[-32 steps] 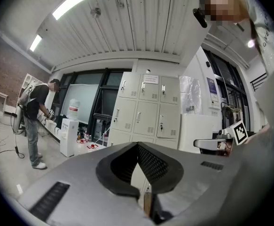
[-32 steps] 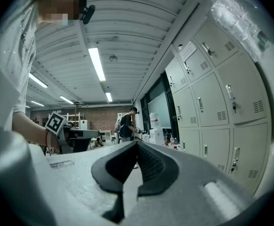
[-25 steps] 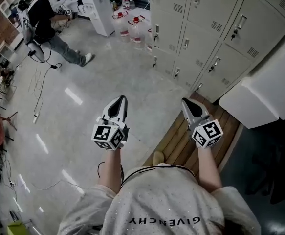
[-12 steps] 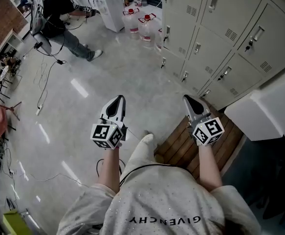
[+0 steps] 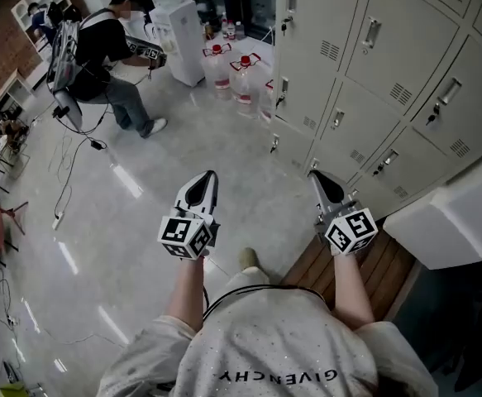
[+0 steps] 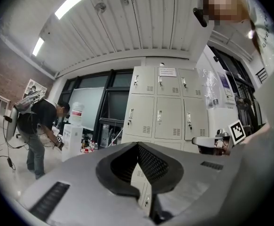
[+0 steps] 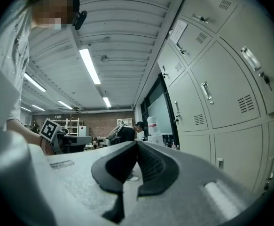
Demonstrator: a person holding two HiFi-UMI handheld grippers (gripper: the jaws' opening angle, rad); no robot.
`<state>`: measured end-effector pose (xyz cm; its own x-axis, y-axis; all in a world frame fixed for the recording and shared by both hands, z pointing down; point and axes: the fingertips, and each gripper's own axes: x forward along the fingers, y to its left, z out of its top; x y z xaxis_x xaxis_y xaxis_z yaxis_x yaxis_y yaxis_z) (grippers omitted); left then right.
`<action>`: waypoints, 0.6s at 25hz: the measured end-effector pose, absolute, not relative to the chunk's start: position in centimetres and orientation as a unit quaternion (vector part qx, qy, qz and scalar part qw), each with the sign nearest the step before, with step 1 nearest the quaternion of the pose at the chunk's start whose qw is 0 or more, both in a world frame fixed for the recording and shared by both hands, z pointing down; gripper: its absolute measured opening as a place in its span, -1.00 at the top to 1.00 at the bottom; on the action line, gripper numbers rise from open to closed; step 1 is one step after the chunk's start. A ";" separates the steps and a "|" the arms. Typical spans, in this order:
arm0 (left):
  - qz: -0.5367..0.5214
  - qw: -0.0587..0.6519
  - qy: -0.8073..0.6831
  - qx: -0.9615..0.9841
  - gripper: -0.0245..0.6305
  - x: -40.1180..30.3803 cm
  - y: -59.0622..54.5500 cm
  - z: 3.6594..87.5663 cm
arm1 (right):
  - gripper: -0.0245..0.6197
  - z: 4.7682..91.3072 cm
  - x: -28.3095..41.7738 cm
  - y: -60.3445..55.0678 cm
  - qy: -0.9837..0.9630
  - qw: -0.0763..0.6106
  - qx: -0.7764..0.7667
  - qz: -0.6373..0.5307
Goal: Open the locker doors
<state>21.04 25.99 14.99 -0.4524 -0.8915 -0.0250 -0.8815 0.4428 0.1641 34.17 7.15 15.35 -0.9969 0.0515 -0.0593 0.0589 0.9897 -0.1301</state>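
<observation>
A bank of pale grey lockers (image 5: 365,64) fills the upper right of the head view, every door closed, each with a small handle and lock. My left gripper (image 5: 210,175) is held level over the floor, jaws shut and holding nothing, well short of the lockers. My right gripper (image 5: 314,174) is also shut on nothing and points at the lowest locker row (image 5: 340,151) without touching it. In the left gripper view the lockers (image 6: 158,109) stand straight ahead beyond the shut left gripper (image 6: 137,145). In the right gripper view the doors (image 7: 221,93) run along the right of the right gripper (image 7: 137,142).
A person with a backpack (image 5: 100,56) bends near a white water dispenser (image 5: 174,27) at the back left. Large water bottles (image 5: 232,69) stand by the locker end. A wooden slatted platform (image 5: 385,263) and a white box (image 5: 455,217) lie to my right. Cables (image 5: 67,180) trail across the floor.
I have stepped forward: the lockers have come nearer and lower in the head view, and both grippers have advanced with me toward them. Both stay shut.
</observation>
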 end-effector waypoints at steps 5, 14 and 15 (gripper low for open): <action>-0.073 0.024 -0.837 0.541 0.93 13.6 23.1 16.7 | 0.94 17.6 26.0 5.0 0.997 0.033 0.021 -0.069; -0.083 0.030 -0.843 0.530 0.93 1.5 22.5 18.0 | 0.94 18.7 14.2 3.6 0.996 0.032 0.027 -0.073; -0.086 0.031 -0.843 0.530 0.93 0.7 22.5 18.1 | 0.94 18.9 13.5 3.6 0.996 0.030 0.027 -0.074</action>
